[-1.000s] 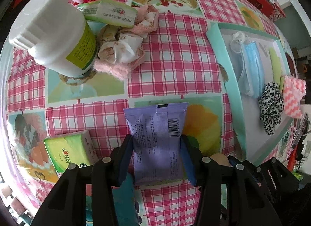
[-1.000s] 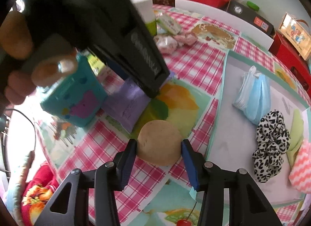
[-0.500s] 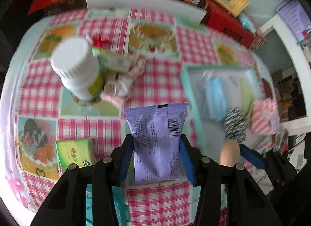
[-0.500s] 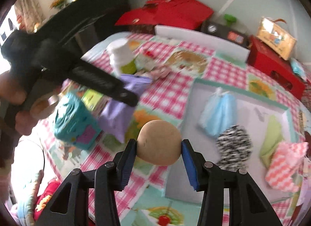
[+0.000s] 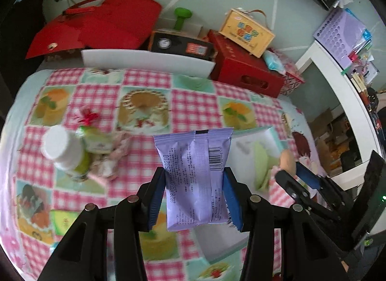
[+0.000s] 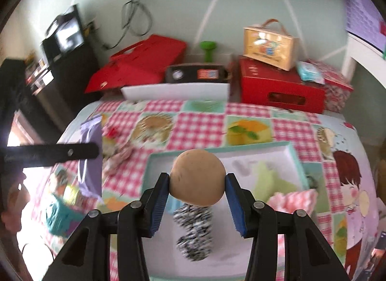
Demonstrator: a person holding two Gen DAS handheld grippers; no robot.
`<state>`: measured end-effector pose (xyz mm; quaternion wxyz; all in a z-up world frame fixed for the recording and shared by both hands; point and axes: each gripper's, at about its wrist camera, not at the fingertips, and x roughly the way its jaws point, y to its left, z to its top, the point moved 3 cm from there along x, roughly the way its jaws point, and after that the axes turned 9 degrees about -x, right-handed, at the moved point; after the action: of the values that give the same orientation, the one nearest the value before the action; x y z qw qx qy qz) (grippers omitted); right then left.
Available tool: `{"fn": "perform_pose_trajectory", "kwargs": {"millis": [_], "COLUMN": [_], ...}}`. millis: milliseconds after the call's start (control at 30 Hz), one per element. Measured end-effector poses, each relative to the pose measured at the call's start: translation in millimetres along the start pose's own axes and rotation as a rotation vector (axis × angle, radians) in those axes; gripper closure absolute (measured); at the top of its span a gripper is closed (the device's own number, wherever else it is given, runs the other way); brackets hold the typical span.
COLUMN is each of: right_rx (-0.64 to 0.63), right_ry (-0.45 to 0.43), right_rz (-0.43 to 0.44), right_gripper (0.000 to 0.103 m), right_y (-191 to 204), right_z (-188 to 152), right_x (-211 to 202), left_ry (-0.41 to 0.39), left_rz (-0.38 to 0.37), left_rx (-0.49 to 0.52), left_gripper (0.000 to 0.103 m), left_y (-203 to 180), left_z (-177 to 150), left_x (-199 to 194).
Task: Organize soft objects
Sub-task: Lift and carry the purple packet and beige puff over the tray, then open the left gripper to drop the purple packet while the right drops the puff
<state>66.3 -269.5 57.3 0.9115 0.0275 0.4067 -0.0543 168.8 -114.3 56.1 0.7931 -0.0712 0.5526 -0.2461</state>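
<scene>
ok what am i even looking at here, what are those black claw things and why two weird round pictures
The black claws are two hand-held grippers, one in each of a person's hands; no robot is there. Each carries a fisheye camera looking along its fingers, which is why the pictures look round and bent.

One picture comes from the left gripper. It is shut on a purple packet, held up above the table.

The other comes from the right gripper, shut on a tan round pad, held above a teal-rimmed tray.

The tray holds a leopard-print scrunchie, a green cloth and a pink zigzag cloth.

On the pink checked tablecloth are a white bottle and a heap of small soft things beside it.
</scene>
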Motion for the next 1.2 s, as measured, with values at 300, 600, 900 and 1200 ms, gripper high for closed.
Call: {"fn": "perform_pose_trajectory", "kwargs": {"millis": [300,600,900,1200], "right_rx": [0.1,0.168,0.165,0.168], "right_ry": [0.025,0.04,0.069,0.067], "right_rz": [-0.055,-0.056,-0.075,-0.096], "right_gripper": [0.053,0.053,0.051,0.043], "right_y": [-53.3,-80.7,-82.6,-83.6], "right_z": [-12.6,-24.8,-29.7,-29.8], "right_x": [24.2,38.4,48.9,45.4], "left_ry": [0.048,0.071,0.069,0.065], "left_rz": [-0.045,-0.039,-0.038,-0.014], "left_rx": [0.002,0.019,0.029,0.017], "left_gripper": [0.054,0.054,0.053,0.039], "left_y": [-49.5,-61.8,-68.6,-65.5], "left_z": [-0.3,-17.0,-13.1,-10.7], "left_x": [63.0,108.1,124.9,121.4]}}
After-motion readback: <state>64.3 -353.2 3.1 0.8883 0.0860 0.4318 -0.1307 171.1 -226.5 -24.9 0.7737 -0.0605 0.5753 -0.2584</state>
